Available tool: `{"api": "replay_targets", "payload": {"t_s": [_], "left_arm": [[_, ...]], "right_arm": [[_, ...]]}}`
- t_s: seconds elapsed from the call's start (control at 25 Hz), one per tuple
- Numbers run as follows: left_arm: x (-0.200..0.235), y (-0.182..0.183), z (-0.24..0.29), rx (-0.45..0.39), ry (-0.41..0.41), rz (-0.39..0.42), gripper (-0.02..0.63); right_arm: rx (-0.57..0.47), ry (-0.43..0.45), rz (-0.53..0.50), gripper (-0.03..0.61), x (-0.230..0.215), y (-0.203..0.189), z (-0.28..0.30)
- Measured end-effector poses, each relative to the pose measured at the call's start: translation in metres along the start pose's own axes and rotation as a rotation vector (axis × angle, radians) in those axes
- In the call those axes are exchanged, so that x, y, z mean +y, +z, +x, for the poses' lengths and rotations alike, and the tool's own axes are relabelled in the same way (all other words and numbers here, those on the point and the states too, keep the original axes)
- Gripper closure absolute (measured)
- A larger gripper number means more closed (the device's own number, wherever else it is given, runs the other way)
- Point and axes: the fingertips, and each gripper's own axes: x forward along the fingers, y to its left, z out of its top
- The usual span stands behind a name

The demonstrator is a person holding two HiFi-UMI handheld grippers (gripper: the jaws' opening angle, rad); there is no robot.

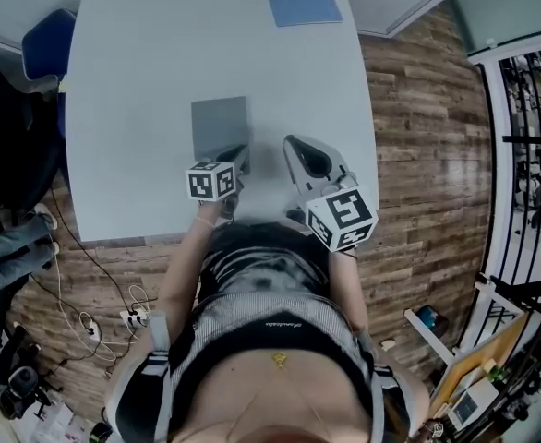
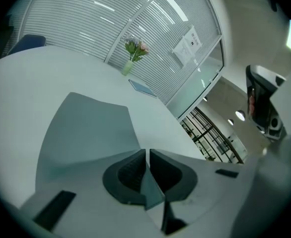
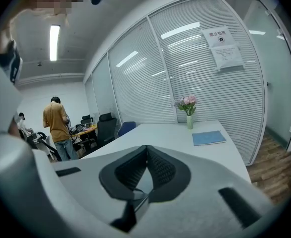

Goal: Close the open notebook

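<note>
The white table (image 1: 141, 81) fills the middle of the head view. Wood-plank floor (image 1: 427, 155) shows at 3 o'clock, and a white power strip (image 1: 134, 318) with loose cables lies on the floor at 7 o'clock. Both of the person's forearms reach over the table's near edge.

The left hand-held gripper (image 2: 146, 151) tilts down. Its dark ribbed jaws are pressed together with nothing clearly between them, and the tips sit at the near right corner of the flat grey notebook (image 1: 217, 123). Its marker cube (image 1: 210, 181) is at the wrist end.

The right hand-held gripper (image 3: 146, 148) sits just at 3 o'clock of the left one, held closer to level. Its jaws also meet and hold nothing, and they are apart from the notebook.

The grey notebook lies at the table's centre as a single rectangle showing plain cover. Well beyond it, at 1 o'clock, lies a thin blue book (image 1: 304, 7), and a small vase of pink flowers (image 3: 188, 114) stands at the far edge.

A blue chair (image 1: 47, 44) is at 10 o'clock. Slatted glass walls close off the room. One pane carries a paper notice (image 3: 221, 43) whose print is too small to read. At 9 o'clock of the right gripper view, a person in a mustard shirt (image 3: 57, 128) stands by desks.
</note>
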Motion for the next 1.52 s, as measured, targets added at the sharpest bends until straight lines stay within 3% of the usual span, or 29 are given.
{"api": "replay_targets", "payload": {"t_s": [0.28,0.64,1.2,1.52], "left_arm": [[0.004,0.025,-0.029,-0.091,0.019,0.020,0.592],[-0.009,0.055,-0.067,-0.188,0.028,0.139,0.592],[-0.061,0.100,-0.129,-0.395,0.035,0.293,0.598],[-0.092,0.115,-0.149,-0.477,0.044,0.387,0.598]], "right_arm": [[-0.003,0.057,-0.014,0.562,0.013,0.002,0.019],[0.055,0.153,-0.079,0.555,0.040,-0.008,0.046],[0.064,0.209,-0.161,0.555,0.062,-0.012,0.054],[0.047,0.213,-0.152,0.566,0.061,-0.009,0.045]]}}
